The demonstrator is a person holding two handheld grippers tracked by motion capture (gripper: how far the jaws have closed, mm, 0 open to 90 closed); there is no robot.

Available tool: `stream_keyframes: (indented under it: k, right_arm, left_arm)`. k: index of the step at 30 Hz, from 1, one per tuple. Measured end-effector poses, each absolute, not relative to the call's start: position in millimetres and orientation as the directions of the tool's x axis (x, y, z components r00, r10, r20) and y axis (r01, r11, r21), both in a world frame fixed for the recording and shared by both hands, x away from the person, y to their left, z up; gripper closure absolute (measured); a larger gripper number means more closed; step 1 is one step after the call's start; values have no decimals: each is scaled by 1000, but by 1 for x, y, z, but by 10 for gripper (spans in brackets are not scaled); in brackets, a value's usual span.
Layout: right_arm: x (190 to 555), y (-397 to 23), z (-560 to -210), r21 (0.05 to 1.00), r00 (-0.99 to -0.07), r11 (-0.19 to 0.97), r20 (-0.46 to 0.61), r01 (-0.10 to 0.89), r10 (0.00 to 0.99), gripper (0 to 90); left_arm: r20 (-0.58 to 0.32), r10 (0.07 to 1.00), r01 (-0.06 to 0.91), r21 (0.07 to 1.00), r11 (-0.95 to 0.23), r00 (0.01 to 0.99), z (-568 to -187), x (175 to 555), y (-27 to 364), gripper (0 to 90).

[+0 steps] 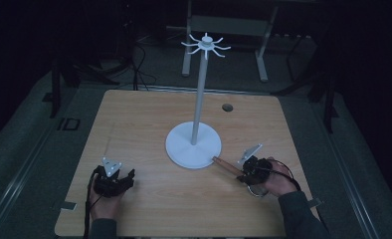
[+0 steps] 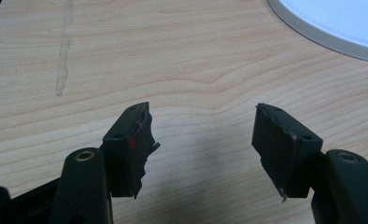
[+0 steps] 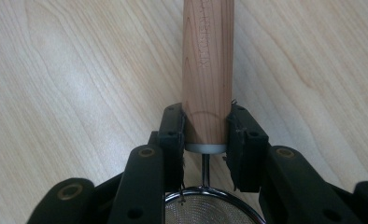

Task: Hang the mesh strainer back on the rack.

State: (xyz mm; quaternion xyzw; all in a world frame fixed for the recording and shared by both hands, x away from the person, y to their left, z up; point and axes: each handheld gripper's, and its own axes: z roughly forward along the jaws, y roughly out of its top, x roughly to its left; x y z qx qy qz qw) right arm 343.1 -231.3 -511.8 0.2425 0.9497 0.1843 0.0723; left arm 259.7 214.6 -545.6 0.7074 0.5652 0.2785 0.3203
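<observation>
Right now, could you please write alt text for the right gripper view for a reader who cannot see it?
The right hand-held gripper is shut on a wooden handle that points away over a light wood table. Below the jaws, a thin metal stem joins the handle to a fine mesh strainer.

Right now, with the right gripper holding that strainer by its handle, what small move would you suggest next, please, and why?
Probably lift the strainer off the table: the right gripper is shut on its wooden handle, which lies low beside the white stand's base, while the hooks sit high on the pole. The left gripper rests open, holding nothing.
</observation>
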Motion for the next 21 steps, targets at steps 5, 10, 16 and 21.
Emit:
stream_keyframes:
  k: [5,10,16,21]
  right_arm:
    - [342,-229,-509,422,-869,800,-56,425,491,696]
    - [341,-227,-505,472,-863,775,-59,419,502,697]
    - [340,-226,-501,513,-853,751,-66,416,518,697]
    - [340,-226,-497,551,-842,724,-68,415,535,697]
  left_arm:
    - [30,978,621,769,-154,205,-546,260,215,380]
    - [29,978,620,769,-152,204,-546,260,214,380]
    - [30,978,620,769,-155,207,-546,260,214,380]
    - [32,977,620,769,-158,209,-546,260,214,380]
